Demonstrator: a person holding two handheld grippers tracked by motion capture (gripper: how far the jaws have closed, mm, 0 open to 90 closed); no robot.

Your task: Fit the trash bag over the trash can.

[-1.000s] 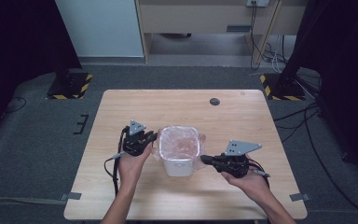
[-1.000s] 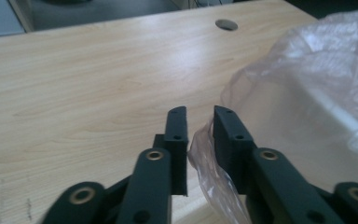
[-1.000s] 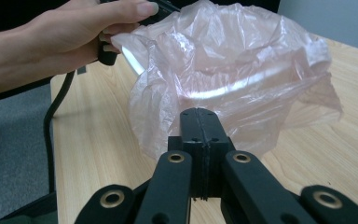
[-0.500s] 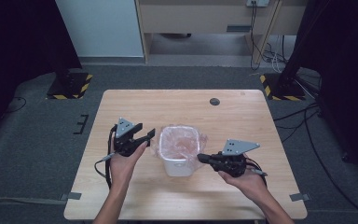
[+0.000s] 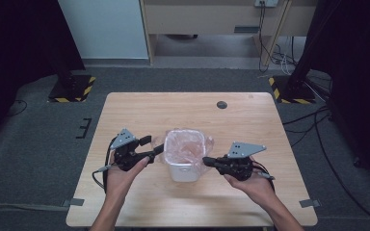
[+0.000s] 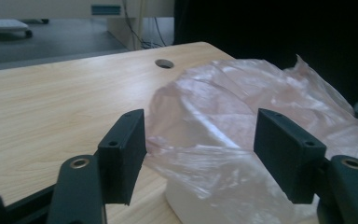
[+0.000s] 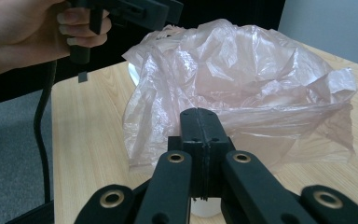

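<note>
- One white bin [image 5: 185, 166] is seen on the bench [image 5: 250, 125], lined with one thin pink bag [image 5: 185, 147] whose rim is draped loosely over the bin's edges.
- Left gripper [image 6: 200, 149]: jaws spread wide, nothing held. The bag's near edge lies straight ahead of and between the two jaws, not yet touched so far as can be told; the bin's white wall sits just below the gap.
- Right gripper [image 7: 200, 135]: jaws pressed together. The bag's draped edge lies right at and just ahead of the tips; whether a fold of film is pinched between them cannot be told.
- Key relation: the bin sits between the two grippers, each pointing inward at an opposite side of the rim. In the high view both stand about equally close: the left gripper [image 5: 147, 149] just off the rim, the right gripper [image 5: 209, 161] at the bag's overhang.
- Long axis: the bin reads as roughly square, so no clear long axis; the bag's rim runs across the left jaws' gap.
- Judgement: the next move probably turns on the left jaws advancing slightly and closing on the film ahead of them.
- Count: bin, one; bag, one; grippers, two; hands, two; one round hole [image 5: 221, 104] in the bench beyond the bin.
</note>
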